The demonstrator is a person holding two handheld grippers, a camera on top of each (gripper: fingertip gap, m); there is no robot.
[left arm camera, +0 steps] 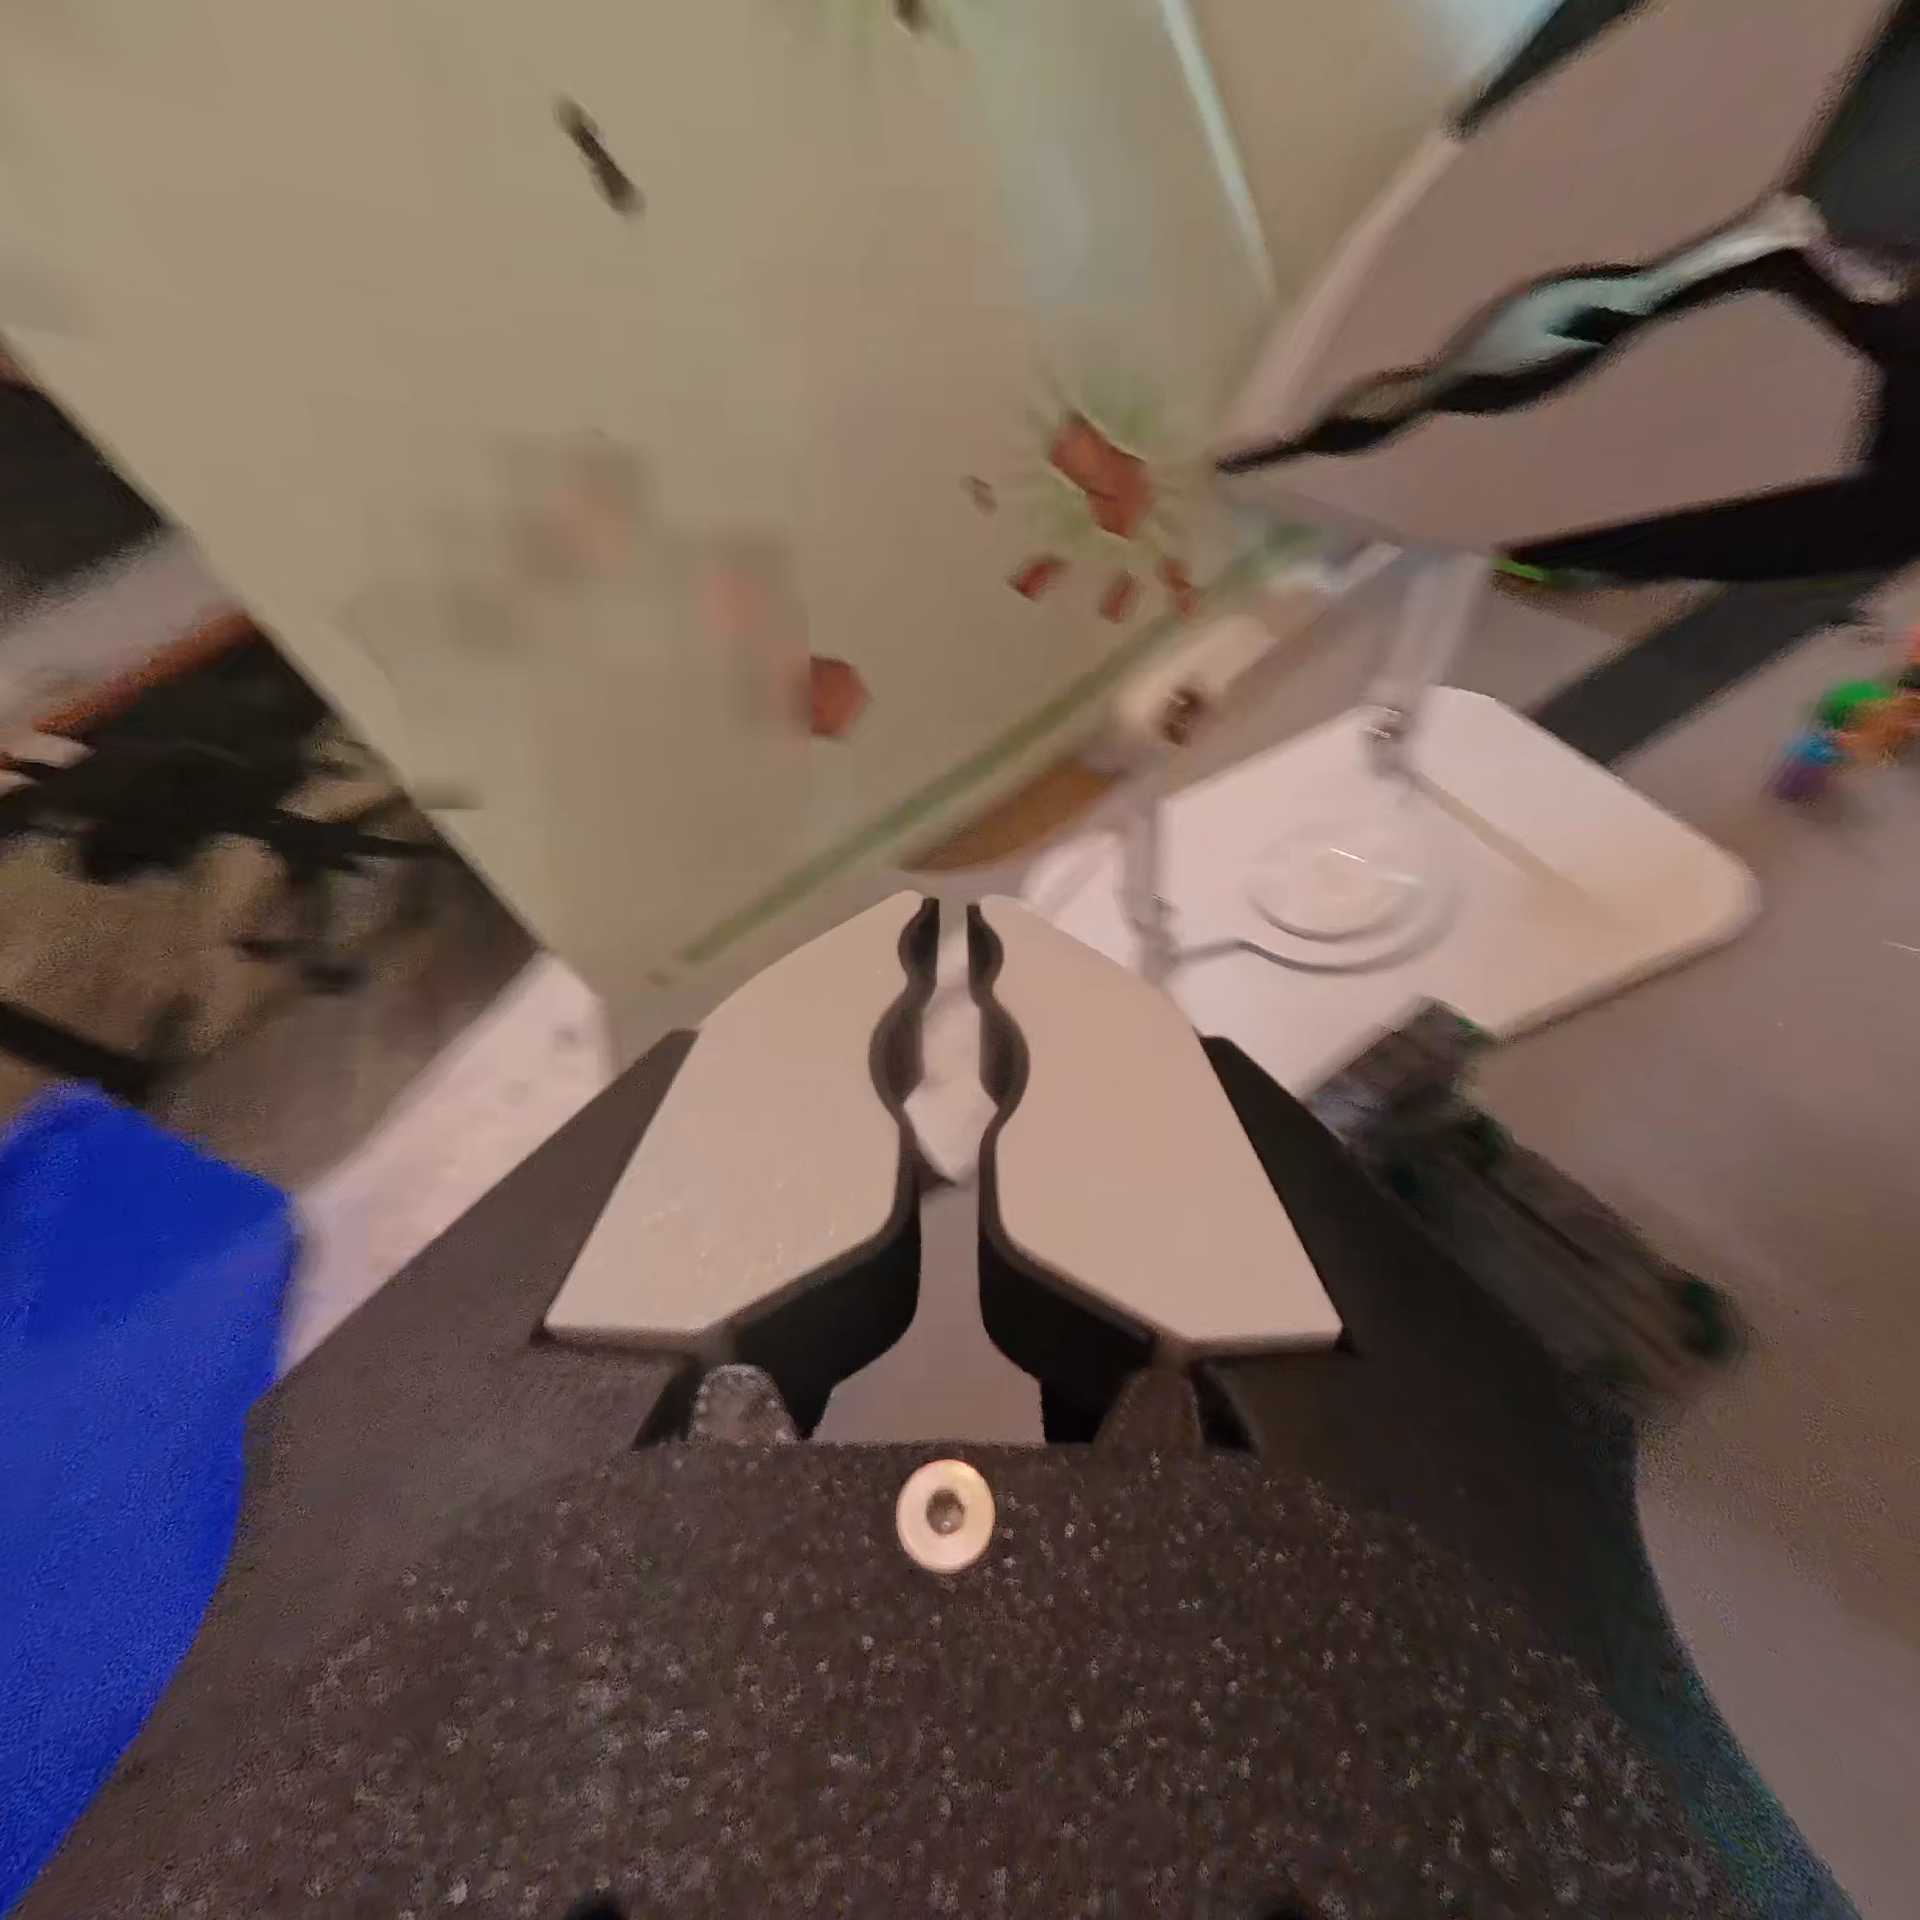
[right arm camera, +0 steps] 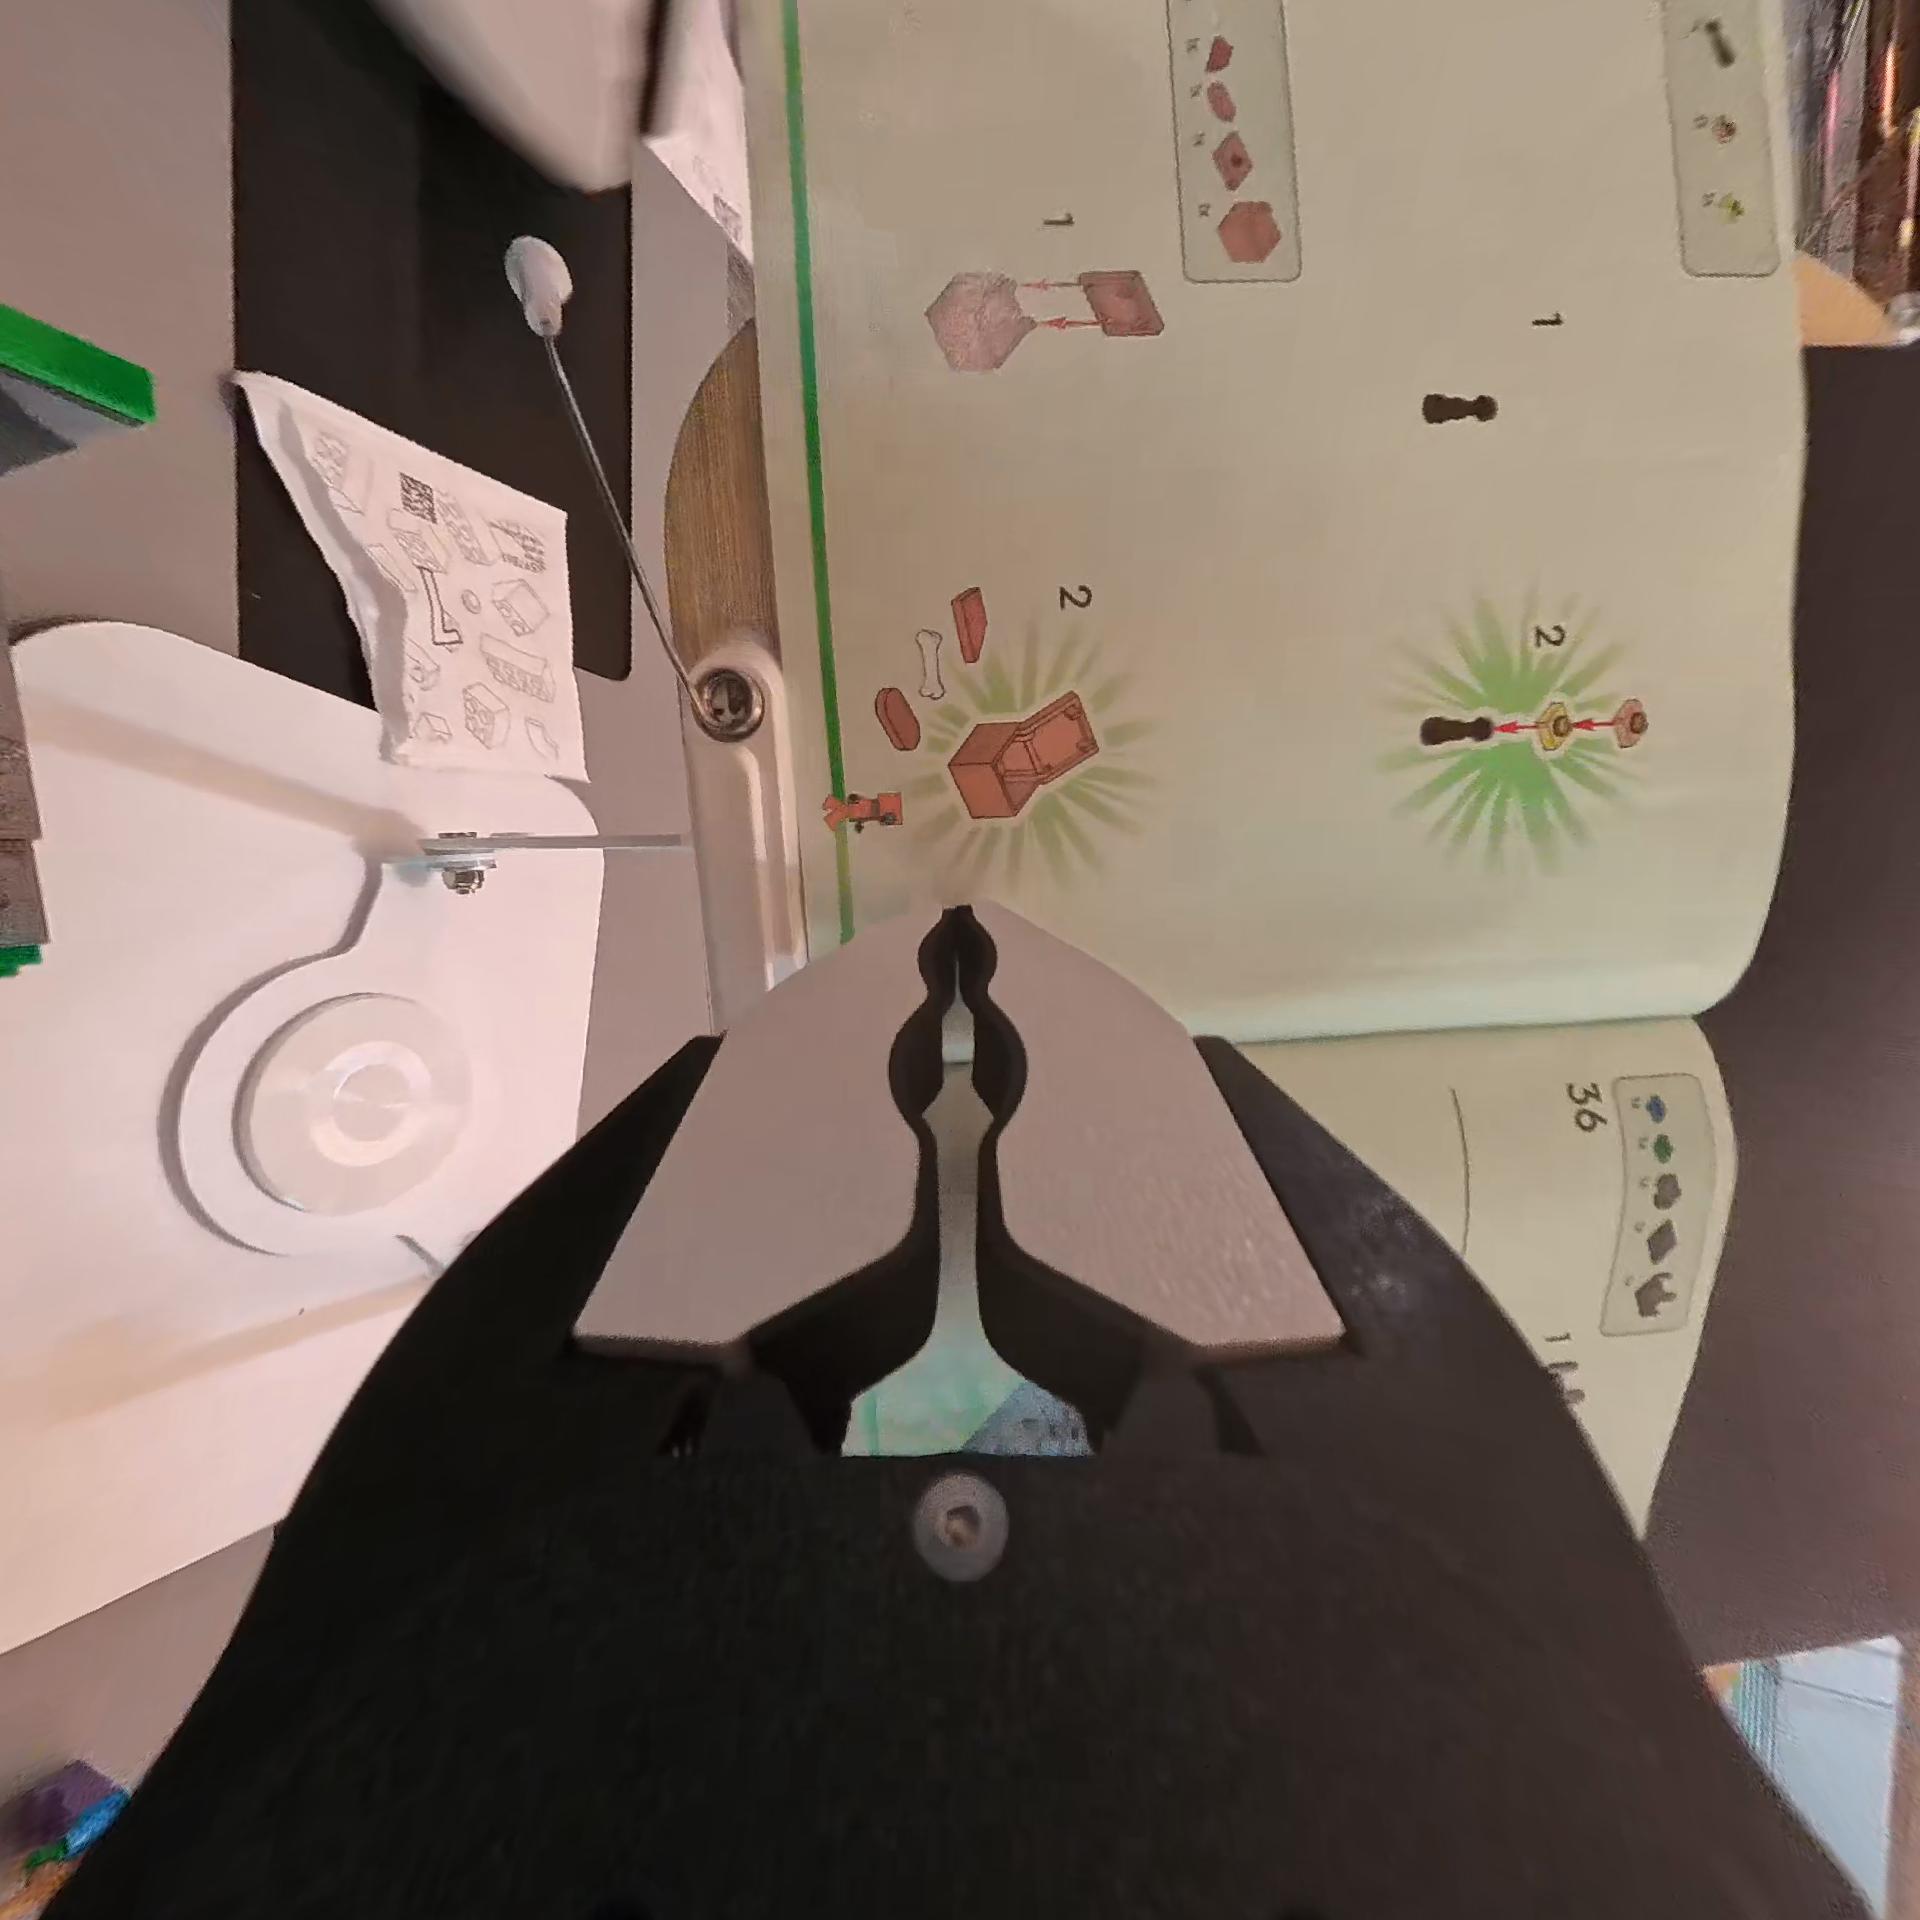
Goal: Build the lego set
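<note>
The open instruction booklet (right arm camera: 1299,520) stands on a white holder, and its pale green page with brown brick drawings curls up off the page below. My right gripper (right arm camera: 958,914) is shut, its tips pinched on the lower left corner of that page. In the blurred left wrist view the booklet (left arm camera: 520,416) tilts across the upper left. My left gripper (left arm camera: 953,914) is shut to a thin slit just below the booklet's lower edge, and nothing shows between its fingers.
The holder's white base (right arm camera: 208,935) also shows in the left wrist view (left arm camera: 1455,883). A torn paper bag with brick drawings (right arm camera: 468,603), a green plate (right arm camera: 73,374) and a thin metal rod (right arm camera: 603,478) lie left. Small coloured bricks (left arm camera: 1849,727) sit far right. A blue sleeve (left arm camera: 114,1351) is at left. My right fingertips sit around 11 cm from my left ones. From my left tips it is roughly 10 cm to the green plate (right arm camera: 73,374); from my right, 15 cm.
</note>
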